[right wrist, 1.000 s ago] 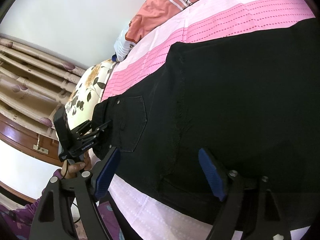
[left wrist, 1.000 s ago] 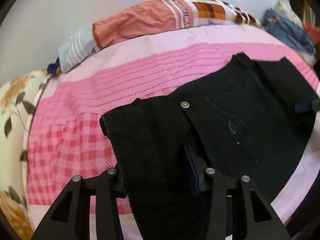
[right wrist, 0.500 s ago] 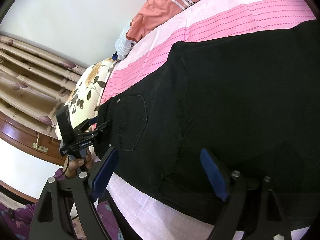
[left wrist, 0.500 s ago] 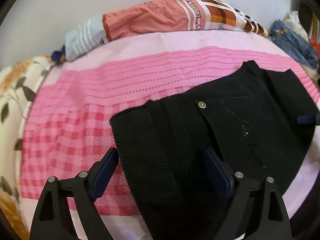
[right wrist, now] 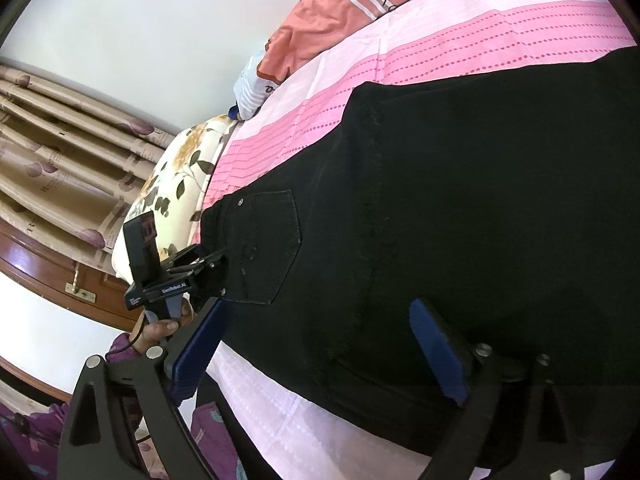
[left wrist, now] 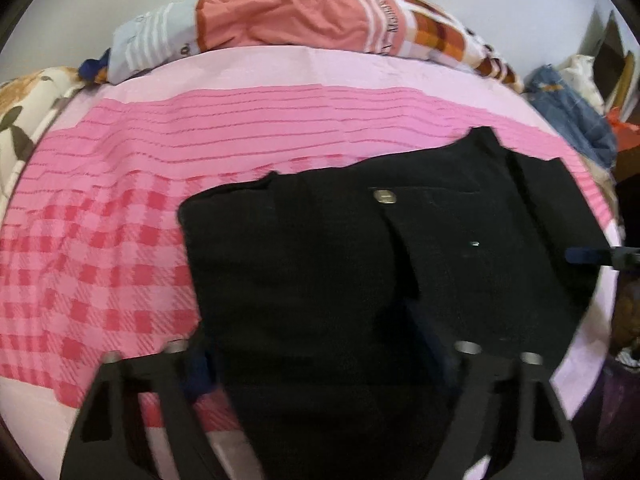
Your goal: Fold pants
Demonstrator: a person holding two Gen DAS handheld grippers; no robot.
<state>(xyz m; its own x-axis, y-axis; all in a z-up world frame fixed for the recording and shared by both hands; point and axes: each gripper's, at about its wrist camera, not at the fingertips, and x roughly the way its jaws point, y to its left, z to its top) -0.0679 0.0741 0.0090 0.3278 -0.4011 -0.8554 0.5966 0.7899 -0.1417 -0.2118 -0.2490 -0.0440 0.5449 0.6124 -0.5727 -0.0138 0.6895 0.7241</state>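
Black pants (left wrist: 340, 260) lie flat on the pink bedsheet (left wrist: 160, 152), with the waist end and its metal button (left wrist: 385, 197) nearest me. My left gripper (left wrist: 316, 360) hovers over the waist corner. Its jaws are closing with the fabric between them, and the pads are not pressing on it. In the right wrist view the pants (right wrist: 460, 200) show a back pocket (right wrist: 268, 248), and the left gripper (right wrist: 204, 260) is at that corner. My right gripper (right wrist: 320, 352) is open and widening, its blue pads astride the near edge of the pants. One right fingertip (left wrist: 584, 255) shows at the far side.
A rolled orange and white blanket (left wrist: 288, 16) lies along the far edge of the bed. Blue denim (left wrist: 568, 108) is heaped at the right. A floral pillow (right wrist: 176, 176), curtains (right wrist: 60, 140) and a wooden cabinet (right wrist: 52, 276) stand behind. A hand (right wrist: 160, 326) holds the left gripper.
My left gripper has let go of the waist fabric and its jaws stand wider apart; the waist now lies flat. The right fingers have spread slightly.
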